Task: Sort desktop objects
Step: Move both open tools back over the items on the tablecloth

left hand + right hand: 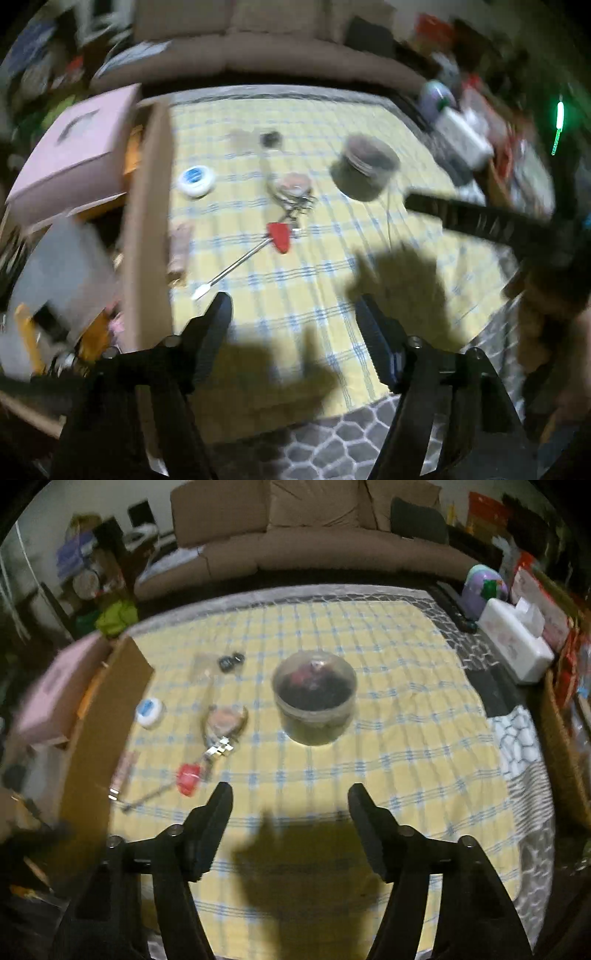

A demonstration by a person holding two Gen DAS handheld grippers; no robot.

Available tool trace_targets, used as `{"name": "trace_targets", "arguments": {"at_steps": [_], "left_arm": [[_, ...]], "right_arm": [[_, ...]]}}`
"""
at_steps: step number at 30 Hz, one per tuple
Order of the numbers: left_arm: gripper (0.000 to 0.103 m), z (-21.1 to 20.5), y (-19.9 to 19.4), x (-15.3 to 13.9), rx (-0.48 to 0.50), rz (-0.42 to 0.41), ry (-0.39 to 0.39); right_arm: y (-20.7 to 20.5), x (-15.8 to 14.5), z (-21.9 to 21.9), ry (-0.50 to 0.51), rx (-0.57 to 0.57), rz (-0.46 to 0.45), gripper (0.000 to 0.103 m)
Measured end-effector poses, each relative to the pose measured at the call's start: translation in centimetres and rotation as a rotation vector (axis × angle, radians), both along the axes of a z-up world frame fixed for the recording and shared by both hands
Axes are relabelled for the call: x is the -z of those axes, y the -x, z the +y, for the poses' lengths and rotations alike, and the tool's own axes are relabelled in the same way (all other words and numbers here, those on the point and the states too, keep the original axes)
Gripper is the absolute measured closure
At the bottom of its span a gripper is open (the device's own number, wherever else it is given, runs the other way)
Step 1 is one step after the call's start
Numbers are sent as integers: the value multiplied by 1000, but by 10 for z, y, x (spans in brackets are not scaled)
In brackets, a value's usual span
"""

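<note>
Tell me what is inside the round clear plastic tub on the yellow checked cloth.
Through the clear lid of the round clear plastic tub, dark items and something red show in the right wrist view. Blur and the tub's wall hide what they are and what lies underneath.

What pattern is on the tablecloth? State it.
Yellow with blue plaid lines on the tablecloth, clearest in the right wrist view.

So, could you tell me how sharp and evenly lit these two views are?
Left wrist view: heavy motion blur, worst at the cardboard box; gripper shadows darken the near checked cloth. Right wrist view: sharper, the round container readable, left edge smeared, one shadow near; fisheye bends both.
</note>
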State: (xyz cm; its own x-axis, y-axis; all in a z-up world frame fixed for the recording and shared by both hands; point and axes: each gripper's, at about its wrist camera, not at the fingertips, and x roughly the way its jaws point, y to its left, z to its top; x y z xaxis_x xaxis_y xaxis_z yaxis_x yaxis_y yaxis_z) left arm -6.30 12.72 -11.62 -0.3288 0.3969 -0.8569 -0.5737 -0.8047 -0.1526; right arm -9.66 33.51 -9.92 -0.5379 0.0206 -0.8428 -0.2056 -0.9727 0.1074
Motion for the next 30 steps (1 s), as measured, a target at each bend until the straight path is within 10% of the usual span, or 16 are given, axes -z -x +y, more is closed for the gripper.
{"name": "trace_targets", "arguments": {"at_steps": [7,23,25,27,30], "left_arm": [[53,27,11,46,-32,130,200],[59,41,41,86,-49,168,235],[67,40,41,84,-66,141,225],[101,36,44,82,-62,48,162],[103,33,45,85,21,-118,21]], "right_arm": [[3,3,11,4,16,-30,34],[-16,-52,39,59,33,119,33],[-16,-50,40,66,36,102,33],[-19,-52,38,61,30,104,33],[-24,-61,34,50,10,129,33]]}}
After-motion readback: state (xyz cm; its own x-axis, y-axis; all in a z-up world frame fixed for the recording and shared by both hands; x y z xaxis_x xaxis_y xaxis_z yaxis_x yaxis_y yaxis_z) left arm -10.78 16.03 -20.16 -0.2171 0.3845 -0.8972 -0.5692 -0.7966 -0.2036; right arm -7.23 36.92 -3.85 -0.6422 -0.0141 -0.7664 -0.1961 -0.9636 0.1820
